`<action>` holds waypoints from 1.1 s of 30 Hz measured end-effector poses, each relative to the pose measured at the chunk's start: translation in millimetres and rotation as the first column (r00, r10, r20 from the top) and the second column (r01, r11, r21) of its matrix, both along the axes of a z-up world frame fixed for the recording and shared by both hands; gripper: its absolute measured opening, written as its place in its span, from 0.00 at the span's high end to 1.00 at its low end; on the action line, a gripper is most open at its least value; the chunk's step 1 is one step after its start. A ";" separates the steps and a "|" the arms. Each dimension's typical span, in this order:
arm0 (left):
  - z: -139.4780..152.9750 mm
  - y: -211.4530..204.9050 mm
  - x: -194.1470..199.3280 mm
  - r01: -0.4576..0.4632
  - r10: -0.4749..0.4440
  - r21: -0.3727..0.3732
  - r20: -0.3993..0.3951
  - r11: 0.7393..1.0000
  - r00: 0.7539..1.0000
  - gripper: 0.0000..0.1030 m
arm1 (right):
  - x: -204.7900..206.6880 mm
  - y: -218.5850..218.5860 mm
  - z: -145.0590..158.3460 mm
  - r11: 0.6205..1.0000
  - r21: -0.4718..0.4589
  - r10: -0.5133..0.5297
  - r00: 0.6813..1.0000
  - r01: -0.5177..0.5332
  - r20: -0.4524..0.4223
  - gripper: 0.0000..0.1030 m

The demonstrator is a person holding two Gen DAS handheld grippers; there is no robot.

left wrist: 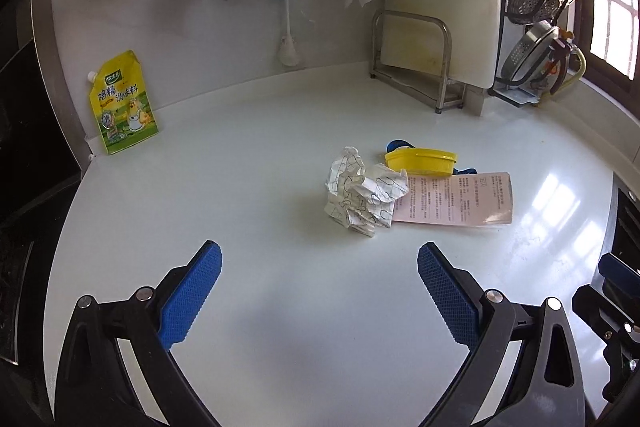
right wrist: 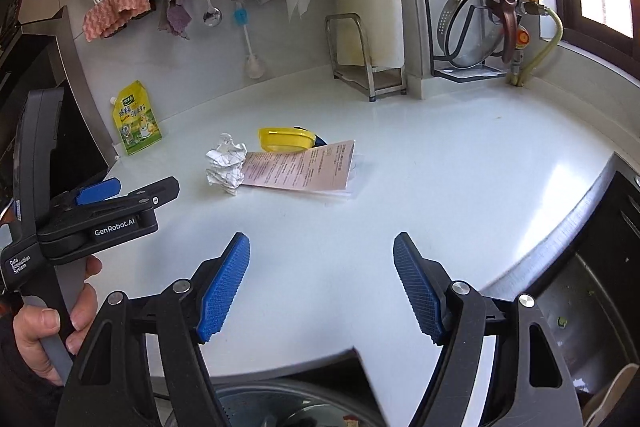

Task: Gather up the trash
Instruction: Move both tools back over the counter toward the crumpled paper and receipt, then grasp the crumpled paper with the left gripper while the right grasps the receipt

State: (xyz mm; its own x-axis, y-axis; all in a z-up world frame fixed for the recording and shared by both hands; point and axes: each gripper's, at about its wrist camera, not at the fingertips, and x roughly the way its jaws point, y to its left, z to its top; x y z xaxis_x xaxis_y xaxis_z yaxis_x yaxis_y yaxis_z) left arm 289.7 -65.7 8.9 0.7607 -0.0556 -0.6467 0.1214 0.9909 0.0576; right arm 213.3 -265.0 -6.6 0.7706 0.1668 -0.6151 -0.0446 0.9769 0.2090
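Note:
A crumpled white paper ball (left wrist: 362,191) with black lines lies mid-counter, touching a flat pink printed leaflet (left wrist: 456,201). Behind them sits a shallow yellow lid (left wrist: 420,161) over something blue. My left gripper (left wrist: 320,259) is open and empty, a short way in front of the paper. In the right wrist view the paper ball (right wrist: 226,163), leaflet (right wrist: 300,167) and yellow lid (right wrist: 284,139) lie ahead and left. My right gripper (right wrist: 322,259) is open and empty, near the counter's front edge. The left gripper (right wrist: 120,199) shows at the left of that view.
A yellow seasoning pouch (left wrist: 122,105) leans on the back wall at left. A metal rack (left wrist: 416,59) with a cutting board stands at the back right. Cloths and utensils hang above. A sink (right wrist: 580,307) lies at the right, a basin (right wrist: 280,403) below the counter edge.

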 end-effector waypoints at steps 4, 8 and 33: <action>-13.2 -8.6 25.4 -0.008 0.008 0.009 -0.032 1.000 0.999 0.06 | 38.5 -7.4 -10.3 0.999 0.046 0.010 0.999 -0.008 -0.047 0.31; -19.2 -13.0 42.9 -0.006 0.006 -0.005 -0.049 1.000 0.999 0.06 | 72.9 -15.1 -20.4 0.995 0.100 0.021 0.995 -0.011 -0.099 0.31; -25.6 -22.5 76.8 0.025 -0.024 0.018 -0.046 1.000 0.999 0.65 | 126.5 -4.7 -40.3 0.985 0.152 0.107 0.984 -0.084 -0.146 0.93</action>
State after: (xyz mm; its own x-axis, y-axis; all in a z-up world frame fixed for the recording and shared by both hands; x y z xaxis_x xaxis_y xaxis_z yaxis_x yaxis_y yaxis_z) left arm 366.5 -88.3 -16.7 0.7292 -0.0617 -0.6815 0.1486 0.9864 0.0696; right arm 339.8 -269.7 -46.9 0.6456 0.3309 -0.6883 -0.0928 0.9285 0.3594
